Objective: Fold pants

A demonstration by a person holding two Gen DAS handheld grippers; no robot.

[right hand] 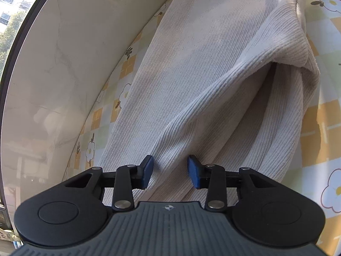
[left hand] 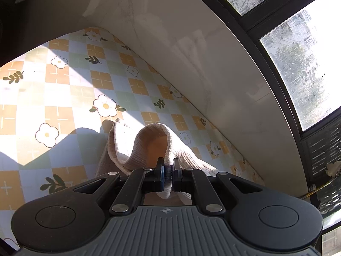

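L fingers [left hand: 157, 171] pinch pants [left hand: 149, 147]; R fingers [right hand: 149, 170] apart.

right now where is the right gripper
The right gripper is open, low in the right wrist view, straddling a ridge of the cream pants on the flowered tablecloth.

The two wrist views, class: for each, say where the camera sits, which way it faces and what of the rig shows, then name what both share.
Left wrist: on the left gripper, facing along its fingers, shut on a raised fold of the pants; window beyond.
Right wrist: on the right gripper, open over the pants on the table.
Shared: pants, flowered tablecloth, pale sill.
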